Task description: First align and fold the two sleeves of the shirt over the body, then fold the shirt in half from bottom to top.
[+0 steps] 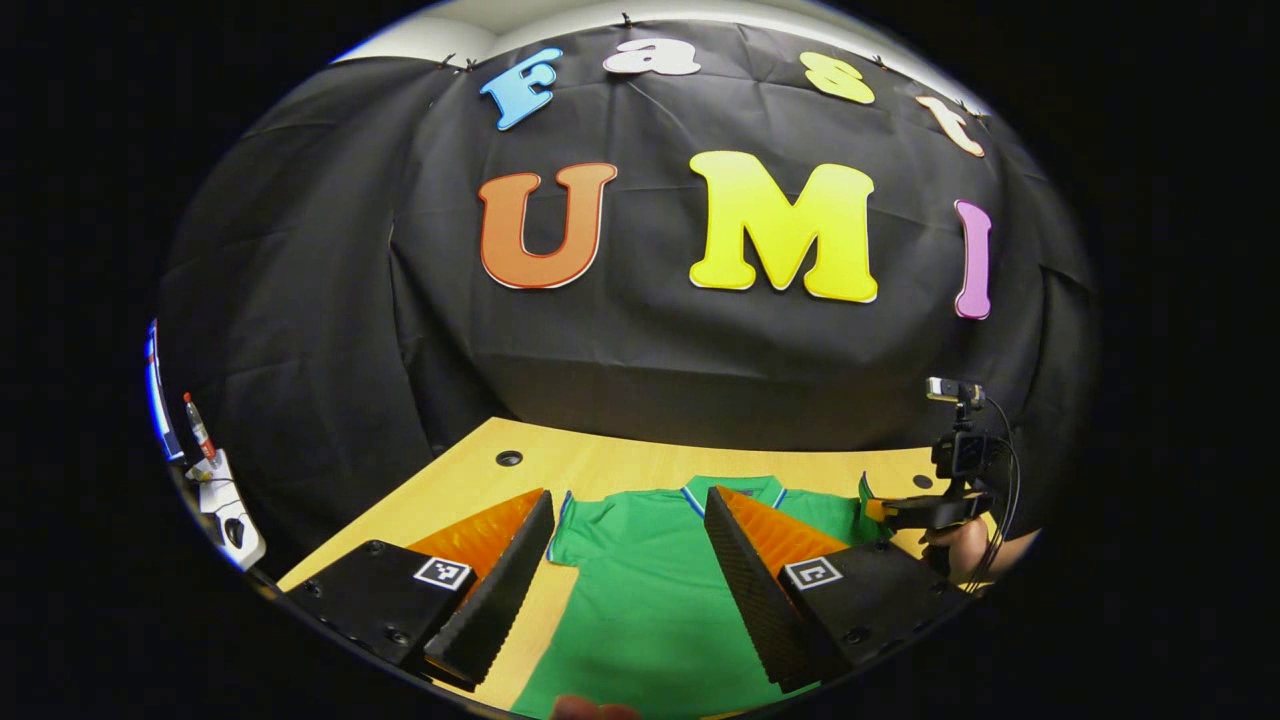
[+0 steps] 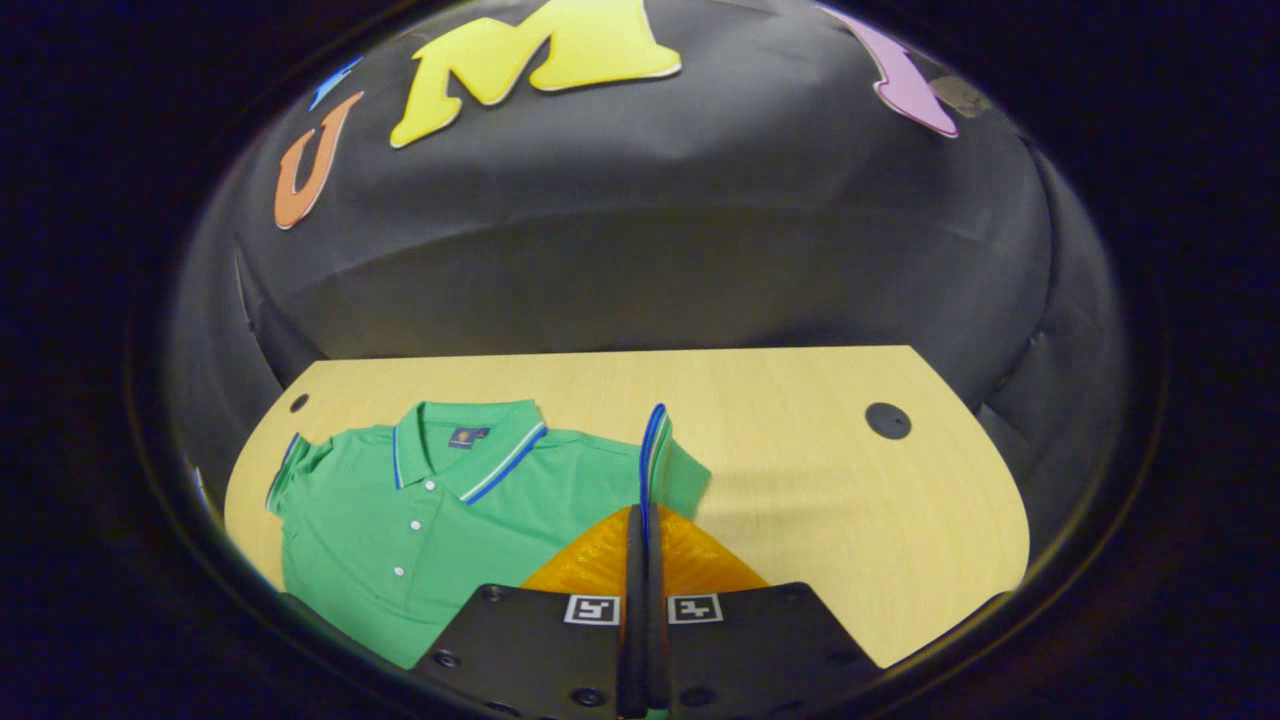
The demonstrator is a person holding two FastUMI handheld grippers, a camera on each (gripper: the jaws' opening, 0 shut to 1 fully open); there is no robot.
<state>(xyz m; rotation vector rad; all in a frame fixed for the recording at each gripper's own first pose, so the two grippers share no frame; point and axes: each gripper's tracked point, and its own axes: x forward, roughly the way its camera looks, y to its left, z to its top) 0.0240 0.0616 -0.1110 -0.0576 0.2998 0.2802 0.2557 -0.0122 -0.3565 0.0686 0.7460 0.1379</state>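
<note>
A green polo shirt with blue-and-white trim lies face up on the wooden table, collar toward the wall. My left gripper hovers open above the shirt's left shoulder and chest, nothing between its fingers. In the right gripper view the shirt spreads to the left, and my right gripper is shut on the trimmed hem of one sleeve, which stands up off the table. The left gripper view shows that right gripper at the shirt's far sleeve, held by a hand.
The table has round cable holes near its back edge. A white stand with a red-capped marker sits beyond the table's left side. Bare wood stretches to the right of the shirt in the right gripper view.
</note>
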